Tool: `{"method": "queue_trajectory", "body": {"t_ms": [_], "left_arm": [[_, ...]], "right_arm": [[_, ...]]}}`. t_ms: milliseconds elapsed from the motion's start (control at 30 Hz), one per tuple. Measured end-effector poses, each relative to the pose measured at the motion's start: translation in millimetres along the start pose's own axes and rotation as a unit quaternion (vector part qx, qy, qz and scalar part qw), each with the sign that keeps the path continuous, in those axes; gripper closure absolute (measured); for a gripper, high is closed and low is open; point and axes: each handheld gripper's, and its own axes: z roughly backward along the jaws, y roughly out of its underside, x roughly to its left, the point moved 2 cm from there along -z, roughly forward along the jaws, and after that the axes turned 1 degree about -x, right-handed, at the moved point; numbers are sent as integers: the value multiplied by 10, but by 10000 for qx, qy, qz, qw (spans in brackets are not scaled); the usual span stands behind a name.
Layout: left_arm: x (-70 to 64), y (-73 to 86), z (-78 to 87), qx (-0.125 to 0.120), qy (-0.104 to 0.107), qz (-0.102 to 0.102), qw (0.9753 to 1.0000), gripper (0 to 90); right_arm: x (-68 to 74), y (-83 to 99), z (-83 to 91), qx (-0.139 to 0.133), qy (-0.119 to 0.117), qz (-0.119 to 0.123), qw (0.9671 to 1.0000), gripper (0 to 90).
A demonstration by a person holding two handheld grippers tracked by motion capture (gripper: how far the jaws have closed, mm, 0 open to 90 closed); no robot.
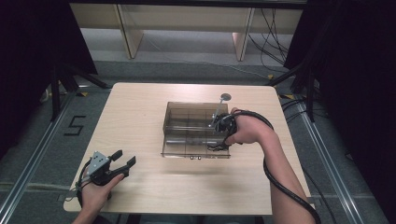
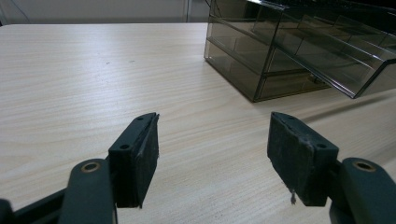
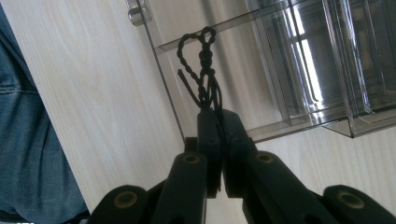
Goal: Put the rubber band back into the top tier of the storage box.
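Observation:
A smoky see-through drawer box (image 1: 187, 122) stands mid-table, with one drawer (image 3: 224, 70) pulled out toward the person. My right gripper (image 3: 217, 114) is shut on a thin black twisted cord (image 3: 201, 60), whose loop hangs over that drawer just behind its clear front panel and small knob (image 3: 136, 16). In the high view the right gripper (image 1: 218, 142) is at the box's front right corner. My left gripper (image 1: 123, 158) rests low near the table's front left, open, nothing between its pads (image 2: 144, 149). The box (image 2: 280, 51) lies ahead and to its right.
The light wooden table (image 1: 140, 107) has bare room left of the box and along the front. A thin grey rod with a round end (image 1: 224, 97) rises behind the right hand. The person's blue trouser leg (image 3: 28, 140) shows beyond the table edge.

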Motion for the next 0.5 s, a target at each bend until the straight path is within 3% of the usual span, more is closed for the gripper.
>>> {"method": "queue_trajectory", "body": {"t_ms": [133,267,300,500], "left_arm": [[-3,0,-1,-2,9,-4,10000,340],[-6,2,2,35,-6,4,10000,340],[-11,3,-1,27,-1,18,10000,340],[-6,0,3,38,-10,-3,10000,340]], "right_arm": [[-25,-20,-27,25,6,40,10000,888],[-21,-31,-48,131,6,-110,9999,888],[-38,-33,-62,116,-32,2,9999,888],[-49,-35,-109,175,-37,5,9998,888]]}}
